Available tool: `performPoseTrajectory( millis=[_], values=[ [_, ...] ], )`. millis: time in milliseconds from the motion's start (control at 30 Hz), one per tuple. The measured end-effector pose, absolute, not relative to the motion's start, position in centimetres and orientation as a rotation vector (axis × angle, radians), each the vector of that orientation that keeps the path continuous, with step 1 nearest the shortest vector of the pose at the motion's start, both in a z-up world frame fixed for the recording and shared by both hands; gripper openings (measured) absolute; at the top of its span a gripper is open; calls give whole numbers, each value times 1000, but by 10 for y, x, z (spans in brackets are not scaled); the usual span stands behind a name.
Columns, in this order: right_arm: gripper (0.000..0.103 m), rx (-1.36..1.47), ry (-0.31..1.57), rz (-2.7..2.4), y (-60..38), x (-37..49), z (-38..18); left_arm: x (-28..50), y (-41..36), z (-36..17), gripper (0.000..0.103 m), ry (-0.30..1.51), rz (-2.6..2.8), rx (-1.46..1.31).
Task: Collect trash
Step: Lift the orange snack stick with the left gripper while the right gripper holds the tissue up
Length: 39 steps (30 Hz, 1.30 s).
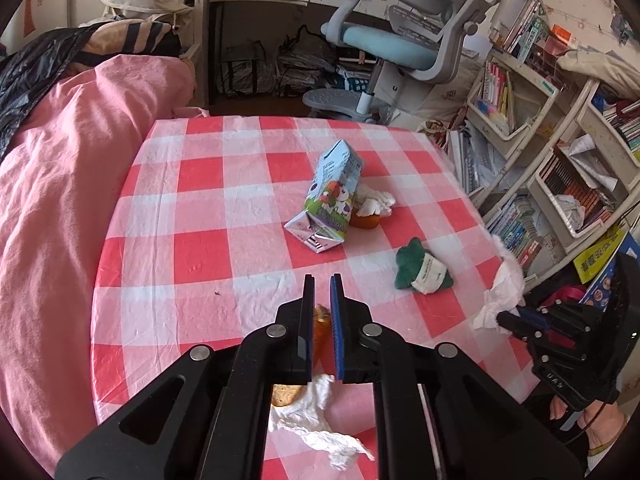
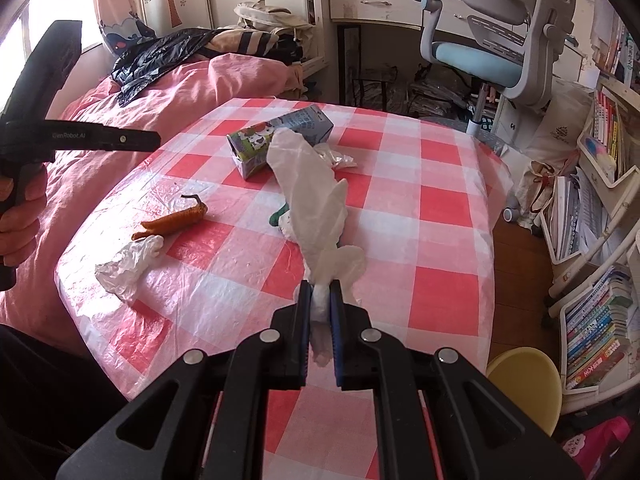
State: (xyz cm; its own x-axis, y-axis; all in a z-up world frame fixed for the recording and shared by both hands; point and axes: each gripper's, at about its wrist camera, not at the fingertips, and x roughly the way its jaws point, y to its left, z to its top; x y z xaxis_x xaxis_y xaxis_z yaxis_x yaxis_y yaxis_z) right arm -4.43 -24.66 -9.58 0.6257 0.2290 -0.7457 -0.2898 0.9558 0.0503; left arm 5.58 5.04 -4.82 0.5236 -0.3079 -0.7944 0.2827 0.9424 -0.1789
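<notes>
My right gripper (image 2: 321,285) is shut on a white tissue (image 2: 312,196), held up above the checkered table (image 2: 436,208); it also shows in the left wrist view (image 1: 500,296) at the table's right edge. My left gripper (image 1: 322,278) is nearly shut and empty, hovering over an orange peel (image 1: 320,326) and a crumpled tissue (image 1: 316,424). In the right wrist view that peel (image 2: 176,220) lies beside the crumpled tissue (image 2: 128,264). A milk carton (image 1: 332,196) lies mid-table, with a tissue (image 1: 374,200) and orange peel (image 1: 366,221) beside it. A green wrapper (image 1: 422,270) lies to the right.
A bed with a pink quilt (image 1: 60,200) lies left of the table. An office chair (image 1: 400,44) and a desk stand behind. Bookshelves (image 1: 560,168) line the right side. A yellow stool (image 2: 524,384) stands by the table's right corner.
</notes>
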Motion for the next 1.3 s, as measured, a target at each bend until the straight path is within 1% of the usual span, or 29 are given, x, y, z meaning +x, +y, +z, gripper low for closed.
performPoseTrajectory(
  millis=[100, 133, 167, 200, 233, 267, 500, 533, 567, 633, 833, 1067, 1300],
  values=[
    [10, -76, 841, 301, -247, -44, -95, 57, 42, -62, 11, 1015, -369, 34],
    [10, -75, 840, 303, -247, -45, -95, 57, 39, -67, 16, 1029, -367, 60],
    [10, -75, 839, 304, -247, -44, -94, 56, 35, -72, 27, 1043, -370, 89],
    [10, -73, 838, 305, -248, -45, -95, 55, 30, -77, 33, 1053, -369, 126],
    [10, -71, 838, 305, -249, -44, -94, 55, 25, -82, 41, 1056, -353, 170],
    [10, -71, 838, 305, -249, -45, -94, 55, 21, -87, 43, 1060, -336, 206],
    [10, -63, 838, 307, -251, -44, -93, 64, 9, -124, 43, 1154, -281, 322],
    [10, -62, 838, 308, -252, -44, -93, 64, 10, -123, 38, 1150, -285, 312],
    [10, -61, 837, 309, -252, -44, -93, 65, 11, -122, 22, 1154, -288, 302],
    [10, -58, 835, 310, -253, -44, -93, 66, 13, -119, 19, 1142, -273, 302],
    [10, -48, 829, 307, -260, -45, -91, 65, 17, -84, 18, 1034, -261, 244],
    [10, -45, 827, 291, -269, -45, -91, 63, 24, -44, 18, 911, -306, 96],
    [10, -39, 829, 253, -286, -46, -91, 60, 14, -34, 18, 887, -381, 6]
  ],
)
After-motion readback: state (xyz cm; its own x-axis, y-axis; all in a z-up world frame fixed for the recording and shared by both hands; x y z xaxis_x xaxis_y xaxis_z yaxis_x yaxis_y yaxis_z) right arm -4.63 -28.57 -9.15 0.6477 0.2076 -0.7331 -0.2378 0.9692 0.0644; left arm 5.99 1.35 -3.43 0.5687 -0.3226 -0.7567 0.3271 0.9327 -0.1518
